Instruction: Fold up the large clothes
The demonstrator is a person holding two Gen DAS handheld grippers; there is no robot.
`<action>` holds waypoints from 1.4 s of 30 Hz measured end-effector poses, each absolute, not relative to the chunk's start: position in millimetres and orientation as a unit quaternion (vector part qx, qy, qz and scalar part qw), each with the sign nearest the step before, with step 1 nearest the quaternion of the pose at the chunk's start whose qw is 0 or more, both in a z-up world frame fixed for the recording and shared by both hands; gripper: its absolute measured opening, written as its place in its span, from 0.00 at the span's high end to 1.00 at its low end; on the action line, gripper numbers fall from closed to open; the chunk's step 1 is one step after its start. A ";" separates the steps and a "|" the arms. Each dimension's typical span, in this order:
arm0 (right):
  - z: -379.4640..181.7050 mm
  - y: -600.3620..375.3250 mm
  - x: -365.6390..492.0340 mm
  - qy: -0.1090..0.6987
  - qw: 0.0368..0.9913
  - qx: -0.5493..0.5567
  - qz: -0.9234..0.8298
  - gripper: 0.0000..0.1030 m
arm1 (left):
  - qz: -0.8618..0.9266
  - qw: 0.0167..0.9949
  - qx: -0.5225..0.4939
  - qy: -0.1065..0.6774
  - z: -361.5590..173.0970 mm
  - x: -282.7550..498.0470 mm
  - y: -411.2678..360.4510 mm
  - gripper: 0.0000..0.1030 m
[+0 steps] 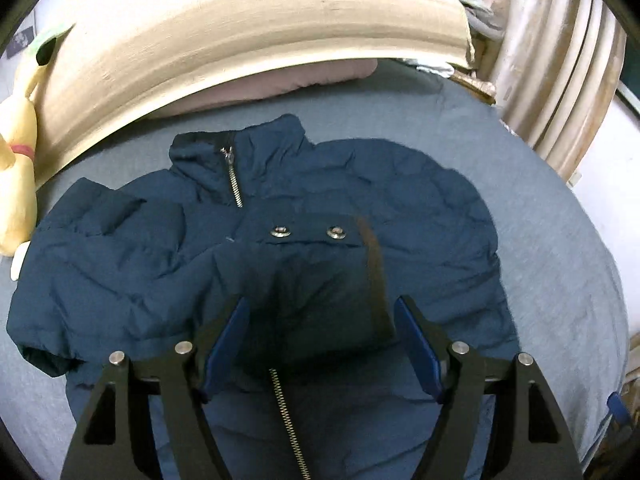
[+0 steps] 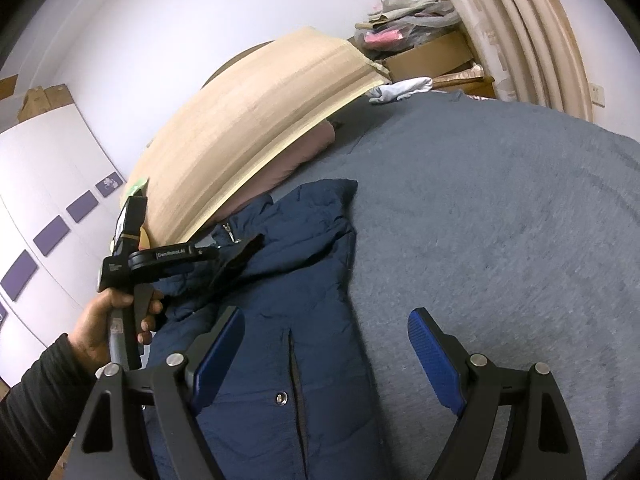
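Left wrist view showed the jacket (image 1: 256, 248) lying front-up on the bed (image 1: 540, 260), collar toward the headboard (image 1: 240, 48), with one sleeve (image 1: 320, 280) folded across the chest so that its cuff, bearing two snaps (image 1: 308, 233), lay just ahead of your left gripper (image 1: 320, 344). Its jaws stood wide apart, the sleeve between them but not clamped.

Right wrist view showed your right gripper (image 2: 326, 356) with jaws equally spread, holding nothing, above the jacket's right edge beside a pocket slit (image 2: 292, 364). Your left hand (image 2: 116, 320) was visible at the far side.

Risks you faced from this position:

- Sleeve spring-back — padded fabric is bulky and, by judgement, would likely creep off the chest once unweighted.
- Shallow grip. Closing on the top layer alone could have lifted the shell and left the fill behind, skewing the next fold.
- Snagging — the zipper (image 1: 286, 420) ran directly below the left jaws and could have caught a pad.
- Dragging the whole jacket across the sheet if only one side was lifted.
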State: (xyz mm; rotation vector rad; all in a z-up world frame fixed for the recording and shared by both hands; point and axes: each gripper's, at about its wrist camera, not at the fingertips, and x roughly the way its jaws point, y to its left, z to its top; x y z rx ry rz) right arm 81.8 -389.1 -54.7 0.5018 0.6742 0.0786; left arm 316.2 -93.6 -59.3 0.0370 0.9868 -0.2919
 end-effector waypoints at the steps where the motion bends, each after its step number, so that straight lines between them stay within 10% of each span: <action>1: -53.1 -389.9 81.4 0.326 0.913 0.242 0.037 0.16 | -0.145 0.870 0.007 0.471 -55.6 316.4 -91.2 0.27; 33: -135.4 -238.2 331.9 0.473 0.727 0.477 0.140 0.20 | 0.017 0.879 -0.263 0.398 -72.4 222.9 211.2 0.25; 38: -141.3 -229.1 351.5 0.502 0.750 0.419 0.101 0.73 | 0.017 0.879 -0.267 0.395 -75.0 221.7 218.5 0.25; 42: -118.3 -223.1 360.6 0.493 0.792 0.346 0.098 0.86 | 0.023 0.876 -0.271 0.398 -78.9 225.4 223.8 0.25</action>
